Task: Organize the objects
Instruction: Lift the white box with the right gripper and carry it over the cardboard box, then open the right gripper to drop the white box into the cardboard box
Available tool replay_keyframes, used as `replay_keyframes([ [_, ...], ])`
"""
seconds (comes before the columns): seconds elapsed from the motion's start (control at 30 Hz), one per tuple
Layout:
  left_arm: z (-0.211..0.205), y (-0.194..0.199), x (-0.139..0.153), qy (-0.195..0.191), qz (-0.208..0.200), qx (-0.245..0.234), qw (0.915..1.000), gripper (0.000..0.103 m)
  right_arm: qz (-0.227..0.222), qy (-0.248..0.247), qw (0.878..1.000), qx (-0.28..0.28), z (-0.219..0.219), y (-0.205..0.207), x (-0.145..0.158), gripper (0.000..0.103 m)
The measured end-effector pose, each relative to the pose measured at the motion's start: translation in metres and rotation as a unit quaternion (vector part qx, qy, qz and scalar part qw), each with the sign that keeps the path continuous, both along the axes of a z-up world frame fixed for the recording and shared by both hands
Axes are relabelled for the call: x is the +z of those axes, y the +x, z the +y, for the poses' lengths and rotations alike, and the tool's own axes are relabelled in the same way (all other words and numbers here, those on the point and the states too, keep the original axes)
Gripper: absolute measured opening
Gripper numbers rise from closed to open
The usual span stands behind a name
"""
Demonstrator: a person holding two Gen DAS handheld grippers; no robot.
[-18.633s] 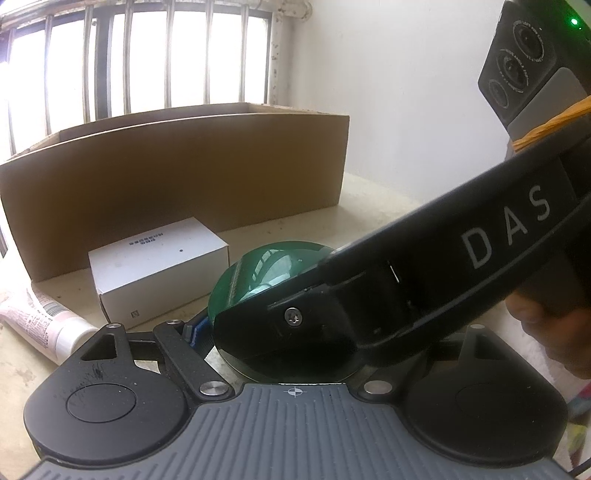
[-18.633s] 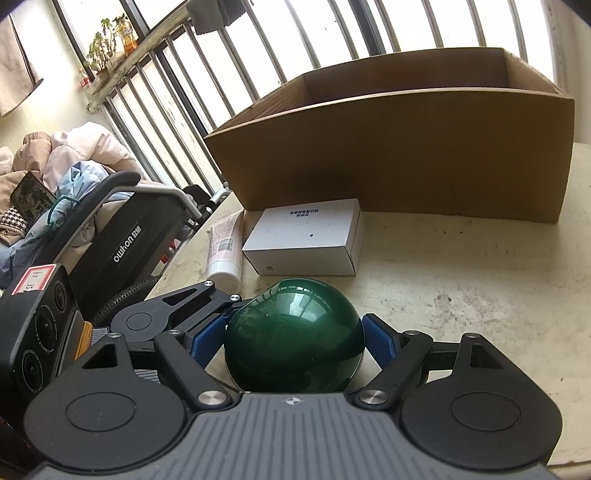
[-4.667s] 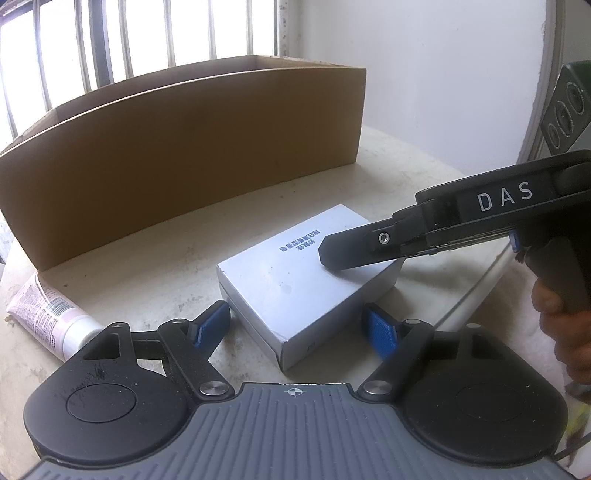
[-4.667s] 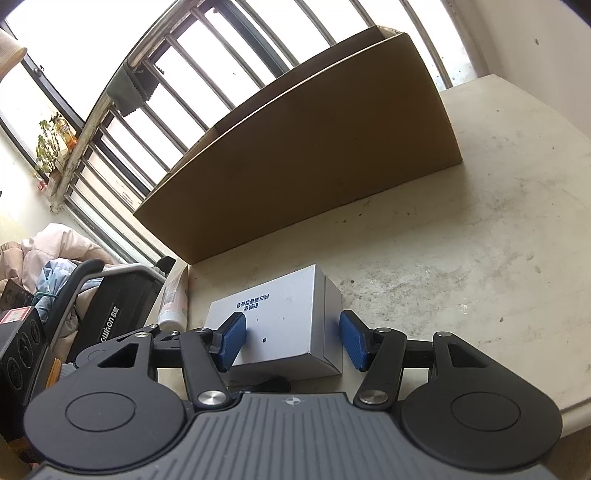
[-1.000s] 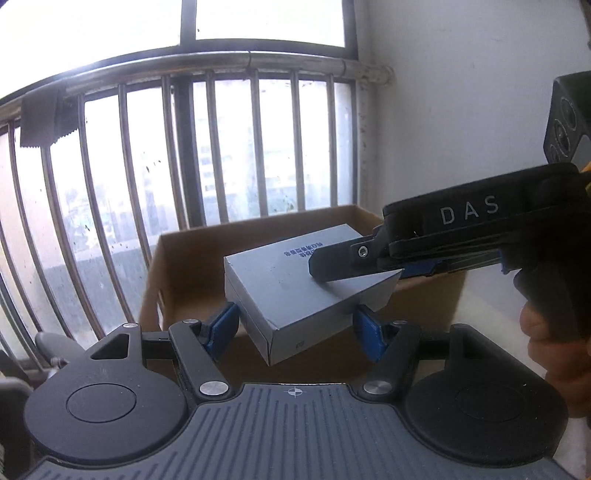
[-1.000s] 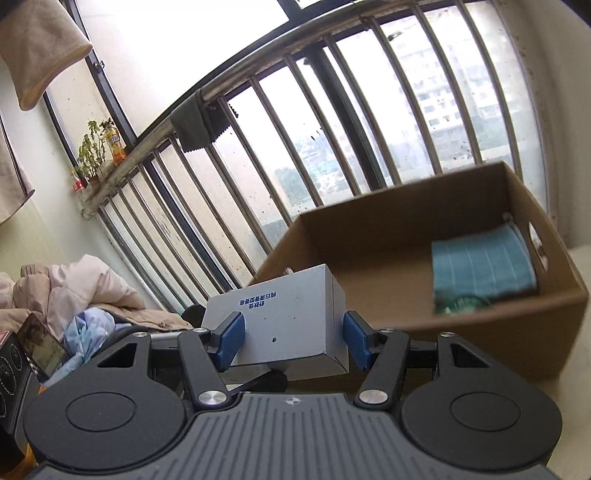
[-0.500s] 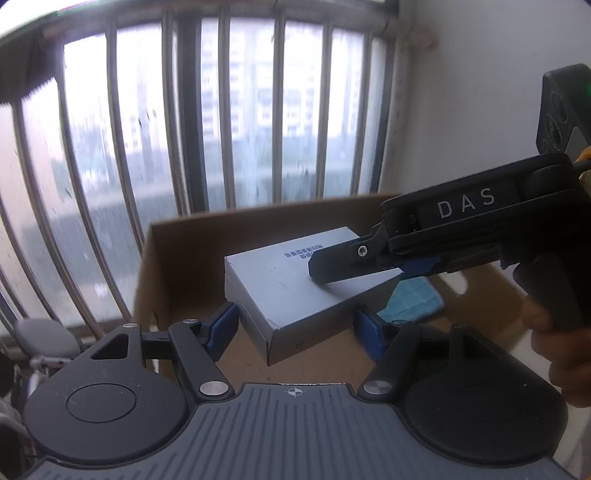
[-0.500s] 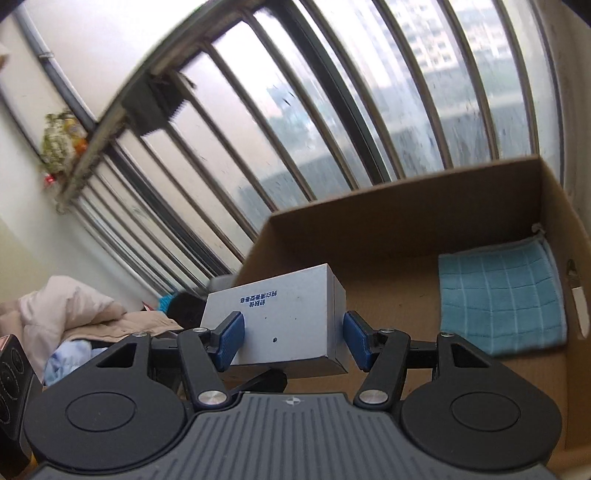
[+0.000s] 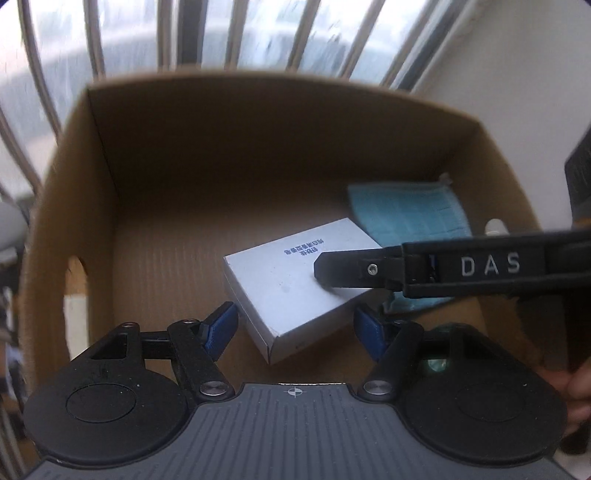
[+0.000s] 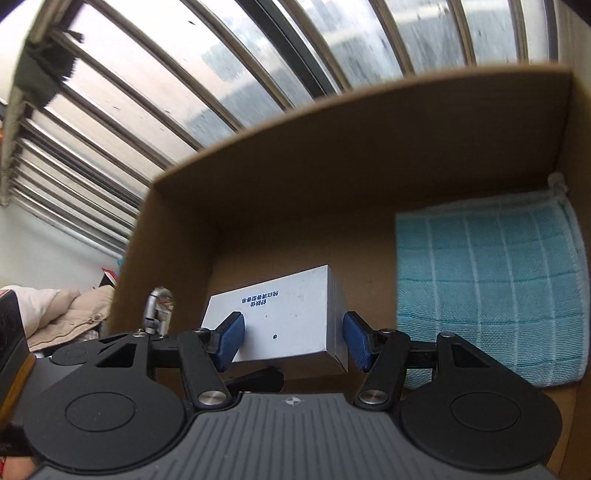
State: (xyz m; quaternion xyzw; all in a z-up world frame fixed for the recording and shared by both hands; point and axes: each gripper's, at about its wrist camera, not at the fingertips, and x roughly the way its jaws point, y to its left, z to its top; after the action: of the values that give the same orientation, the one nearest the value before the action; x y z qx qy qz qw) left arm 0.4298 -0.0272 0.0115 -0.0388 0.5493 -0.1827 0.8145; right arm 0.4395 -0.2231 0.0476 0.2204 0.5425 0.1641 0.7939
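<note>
A white box (image 9: 291, 280) with blue print hangs just above the floor inside the brown cardboard box (image 9: 258, 147). Both grippers hold it. My left gripper (image 9: 295, 328) has its blue pads against the box's near corner sides. One black finger (image 9: 354, 271) of the right gripper, marked DAS, crosses the box's top from the right. In the right wrist view my right gripper (image 10: 291, 341) is shut on the white box (image 10: 284, 317), pads pressed on its two sides. It hangs in the left half of the cardboard box (image 10: 332, 155).
A folded blue cloth (image 10: 487, 288) lies on the box floor at the right, also the blue cloth (image 9: 410, 214). A green shiny thing (image 9: 436, 363) shows under my left gripper's right arm. Window bars (image 9: 184, 33) stand behind. A hand (image 9: 576, 391) is at the right edge.
Both grippers, with the white box between them, have moved forward and down over the cardboard box and tipped downward. The box's floor now fills both views instead of the window.
</note>
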Motion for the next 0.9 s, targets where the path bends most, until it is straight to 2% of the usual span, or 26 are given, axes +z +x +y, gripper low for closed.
replay_keyframes([
  [0.07, 0.002, 0.003, -0.003, 0.001, 0.004, 0.008, 1.0, 0.075, 0.02, 0.007, 1.0, -0.003, -0.001, 0.002, -0.012, 0.062],
  [0.2, 0.005, -0.008, 0.004, -0.002, -0.012, 0.016, 0.9998, 0.082, 0.025, 0.013, 1.0, -0.01, -0.002, -0.004, -0.015, 0.062],
  [0.37, 0.01, -0.037, 0.031, -0.004, -0.056, 0.013, 0.9983, 0.085, -0.007, 0.026, 1.0, -0.012, -0.006, -0.026, 0.008, 0.063],
  [0.5, 0.023, -0.077, 0.061, -0.046, -0.095, 0.014, 0.9943, 0.087, -0.047, 0.049, 0.998, -0.004, -0.017, -0.056, 0.039, 0.067],
  [0.63, 0.038, -0.136, 0.09, -0.085, -0.147, 0.002, 0.9855, 0.096, -0.098, 0.08, 0.992, 0.006, -0.03, -0.105, 0.073, 0.073],
  [0.73, 0.052, -0.183, 0.104, -0.113, -0.184, 0.001, 0.9763, 0.097, -0.143, 0.099, 0.985, 0.014, -0.039, -0.147, 0.098, 0.077],
  [0.9, 0.066, -0.252, 0.103, -0.13, -0.247, 0.018, 0.9602, 0.103, -0.216, 0.128, 0.967, 0.027, -0.047, -0.203, 0.124, 0.092],
])
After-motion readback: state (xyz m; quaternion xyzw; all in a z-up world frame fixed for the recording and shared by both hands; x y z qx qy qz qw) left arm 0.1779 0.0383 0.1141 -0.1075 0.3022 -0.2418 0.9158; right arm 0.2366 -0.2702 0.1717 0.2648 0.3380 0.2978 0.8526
